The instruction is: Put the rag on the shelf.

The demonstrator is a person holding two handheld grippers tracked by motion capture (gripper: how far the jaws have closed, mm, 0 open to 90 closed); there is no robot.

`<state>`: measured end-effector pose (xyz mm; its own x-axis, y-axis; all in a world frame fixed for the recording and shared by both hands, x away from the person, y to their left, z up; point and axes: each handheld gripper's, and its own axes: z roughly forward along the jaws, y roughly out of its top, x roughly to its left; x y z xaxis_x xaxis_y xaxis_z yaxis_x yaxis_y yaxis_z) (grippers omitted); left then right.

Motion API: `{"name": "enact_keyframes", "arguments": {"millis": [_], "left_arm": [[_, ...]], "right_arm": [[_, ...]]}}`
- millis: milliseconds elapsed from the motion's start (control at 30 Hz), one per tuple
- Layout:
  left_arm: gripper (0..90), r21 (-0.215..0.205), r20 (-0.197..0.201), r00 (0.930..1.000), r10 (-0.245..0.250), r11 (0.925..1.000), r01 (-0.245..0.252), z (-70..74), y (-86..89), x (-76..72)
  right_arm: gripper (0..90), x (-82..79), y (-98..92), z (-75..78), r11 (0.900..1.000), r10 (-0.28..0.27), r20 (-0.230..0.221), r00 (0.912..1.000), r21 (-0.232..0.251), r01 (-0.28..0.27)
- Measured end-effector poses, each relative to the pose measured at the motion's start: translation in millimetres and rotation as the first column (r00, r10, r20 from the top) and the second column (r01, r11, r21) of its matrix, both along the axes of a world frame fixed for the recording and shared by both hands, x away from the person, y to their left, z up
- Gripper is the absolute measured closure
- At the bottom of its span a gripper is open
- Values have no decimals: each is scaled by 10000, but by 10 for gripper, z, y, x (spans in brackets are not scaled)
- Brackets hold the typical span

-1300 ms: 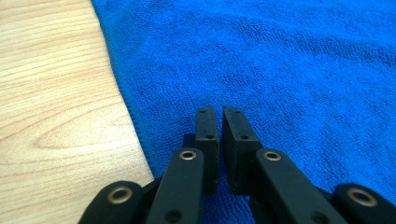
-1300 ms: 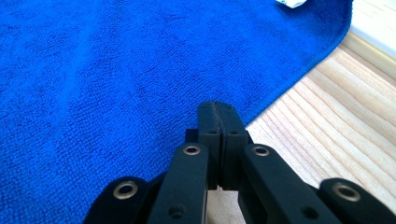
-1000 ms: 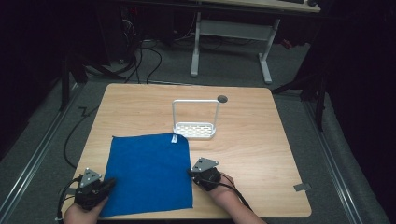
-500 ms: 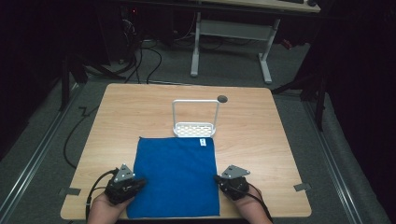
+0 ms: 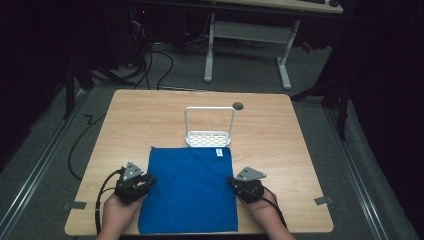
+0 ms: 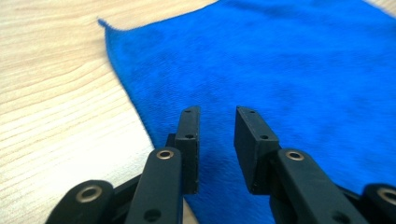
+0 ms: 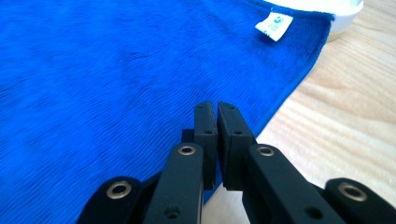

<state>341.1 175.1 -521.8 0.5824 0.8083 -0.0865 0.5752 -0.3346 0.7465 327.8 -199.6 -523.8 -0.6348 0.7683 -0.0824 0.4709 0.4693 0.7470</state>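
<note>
From above, your cloth [image 5: 190, 189] lies flat on the table [image 5: 285, 145], its far edge touching the white rack [image 5: 209, 136]. Your left gripper [image 6: 217, 135] has just been opening; its jaws stand apart over the cloth's edge, empty. Your right gripper [image 7: 216, 140] is nearly closed, nothing visibly pinched; the tag [image 7: 274, 25] is unreadable.

Dim lab (floor cables [image 5: 150, 65], desks [image 5: 250, 30])

No legible text; cloth tag [image 7: 274, 25] print too blurred.
</note>
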Motion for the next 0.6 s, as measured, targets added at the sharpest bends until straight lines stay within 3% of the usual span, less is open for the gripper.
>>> {"name": "enact_keyframes", "arguments": {"millis": [100,133,400,600], "left_arm": [[714,489,-106,9998,-151,9987,156,-64,-42,-19],[714,532,30,9998,-193,9984,191,-74,-44,-38],[728,531,50,9995,-320,9981,317,-77,-63,-110],[728,457,8,9944,-1061,9933,1060,-74,-233,-183]], "right_arm": [[876,51,40,-24,9999,95,-193,9998,-49,-96],[877,56,55,-33,9999,122,-271,9996,-75,-124],[878,50,62,-46,9996,173,-359,9992,-224,-181],[877,-37,-69,-42,9998,-6,-440,9990,-177,-2]]}}
